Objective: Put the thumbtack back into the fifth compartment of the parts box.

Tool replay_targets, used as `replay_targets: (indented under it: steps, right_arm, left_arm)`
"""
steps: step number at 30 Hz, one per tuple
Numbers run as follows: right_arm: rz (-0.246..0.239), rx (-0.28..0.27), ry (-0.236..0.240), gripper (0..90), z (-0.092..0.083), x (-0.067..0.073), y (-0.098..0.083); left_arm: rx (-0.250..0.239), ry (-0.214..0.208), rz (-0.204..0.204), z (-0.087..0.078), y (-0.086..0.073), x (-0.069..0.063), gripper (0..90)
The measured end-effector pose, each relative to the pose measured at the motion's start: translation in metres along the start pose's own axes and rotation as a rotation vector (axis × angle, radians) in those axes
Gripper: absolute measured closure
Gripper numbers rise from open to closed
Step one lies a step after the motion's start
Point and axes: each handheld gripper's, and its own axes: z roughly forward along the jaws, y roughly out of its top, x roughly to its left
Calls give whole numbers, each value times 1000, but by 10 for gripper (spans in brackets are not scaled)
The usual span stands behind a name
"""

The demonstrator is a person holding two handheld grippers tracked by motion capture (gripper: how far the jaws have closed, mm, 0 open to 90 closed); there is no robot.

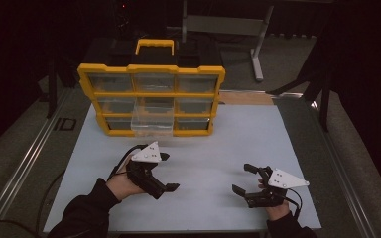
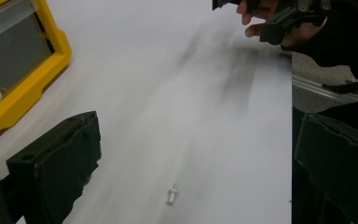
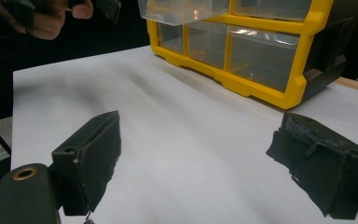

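1. A small white plastic fastener point(image 2: 172, 192) is seen lying on the white counter point(image 1: 213, 148), between the wide-open jaws of the left tool point(image 1: 166, 171); nothing is held by it.
2. The right tool point(image 1: 244, 179) is held low over the counter at the right, its jaws also spread wide and empty.
3. The step in hand is judged to be the pickup of the fastener by the left tool. The tool would best be lowered until both jaw tips sit just above the sheet, with the fastener centred between them, and closed slowly, since so small and light a piece could be flicked away or rolled by one jaw touching first.
4. A yellow drawer organiser point(image 1: 151, 99) stands at the far side of the counter, with a clear drawer point(image 1: 152, 121) pulled partly out of its lower middle; this is judged the likely destination.
5. The counter is covered by a smooth, pale sheet showing faint grey smudges, which offers little contrast with the white fastener.
6. The room around is dark; a grey floor, metal rails at the counter edges and the legs of a frame behind the organiser are made out.
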Motion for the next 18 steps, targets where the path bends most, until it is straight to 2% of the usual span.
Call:
replay_targets:
  steps: [9,18]
  right_arm:
    - [-2,0,-1,138,0,0,0]
    - [-1,0,-1,139,0,0,0]
  left_arm:
    - [-1,-18,20,11,-14,0,48]
    - [26,-7,27,27,-30,2,152]
